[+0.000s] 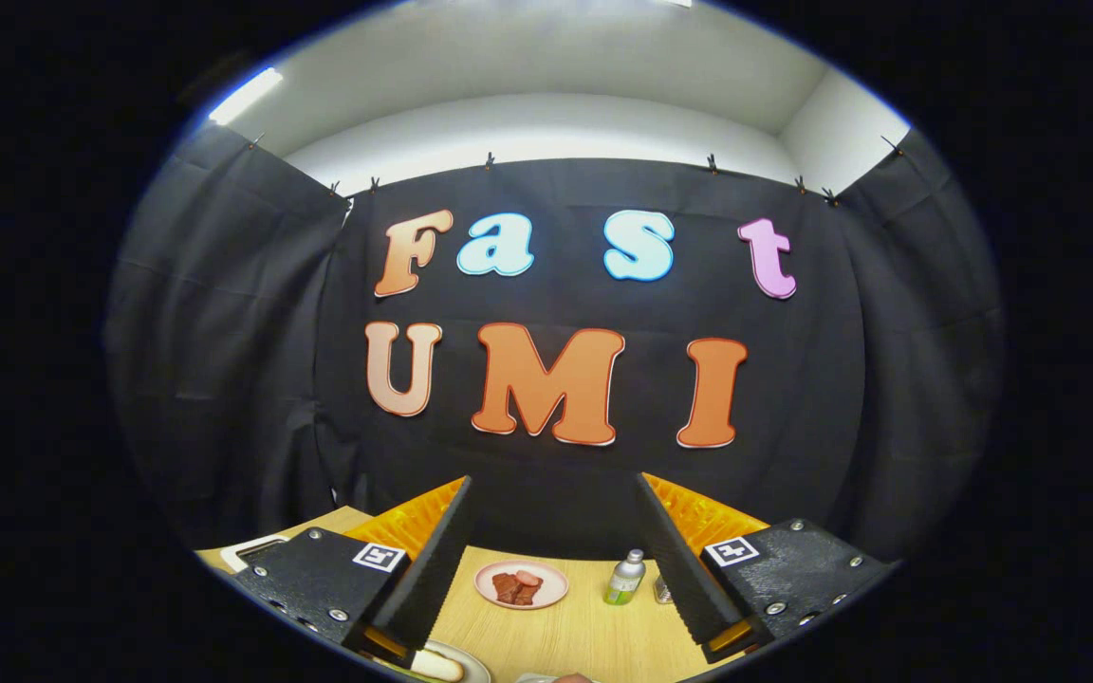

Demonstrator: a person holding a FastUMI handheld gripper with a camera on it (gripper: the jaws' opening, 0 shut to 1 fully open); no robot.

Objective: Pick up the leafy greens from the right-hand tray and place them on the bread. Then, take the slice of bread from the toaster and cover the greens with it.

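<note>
Between the fingers, nothing held: gripper (556,560) spread wide, raised and aimed level at the booth wall, so most of the table (584,636) sits low in view. Nearest, by the left finger, a plate (471,662) w/ something pale on it, cut off; poss. the bread, can't confirm. Further on, pink plate (521,583) w/ reddish slices, then a small bottle (624,579). Greens, toaster, trays: can't place them from here.

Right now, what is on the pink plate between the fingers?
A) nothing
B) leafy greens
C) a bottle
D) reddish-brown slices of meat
D: the pink plate on the table holds reddish-brown slices; the bottle stands beside it, and the gripper is open, holding nothing.
</note>
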